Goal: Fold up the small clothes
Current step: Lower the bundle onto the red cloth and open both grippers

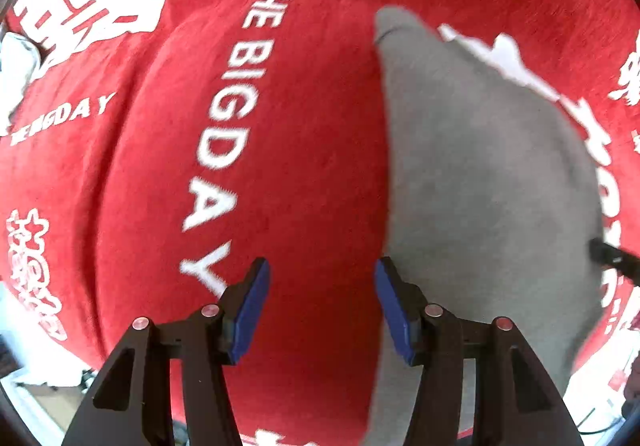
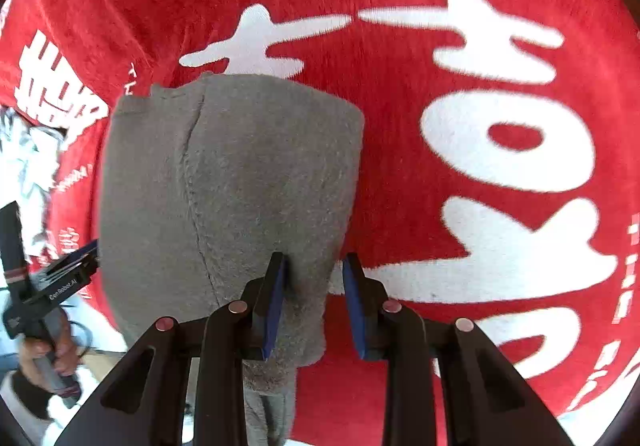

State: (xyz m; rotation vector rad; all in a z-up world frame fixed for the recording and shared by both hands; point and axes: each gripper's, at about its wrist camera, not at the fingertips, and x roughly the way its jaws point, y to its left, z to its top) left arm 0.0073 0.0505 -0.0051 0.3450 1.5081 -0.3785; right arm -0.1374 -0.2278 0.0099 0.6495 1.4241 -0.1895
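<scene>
Grey fleece garment [image 2: 240, 182] lying flat on a red cloth with white lettering [image 2: 440, 206] that covers the worktop, apparently already folded once, though blur leaves its layers uncertain. Right claw [image 2: 314, 302] stands narrow over the garment's near right corner: cloth lies between the blue pads, but a gap shows beside the right pad, so the corner is judged not yet pinched. Left claw [image 1: 322, 306] stands about half open and empty, pointing down, its right pad over the garment's left edge and its left pad over bare red cloth. For a clean fold, both claws should pinch matching corners of the near edge, lift together, and carry that edge evenly to the far edge.
</scene>
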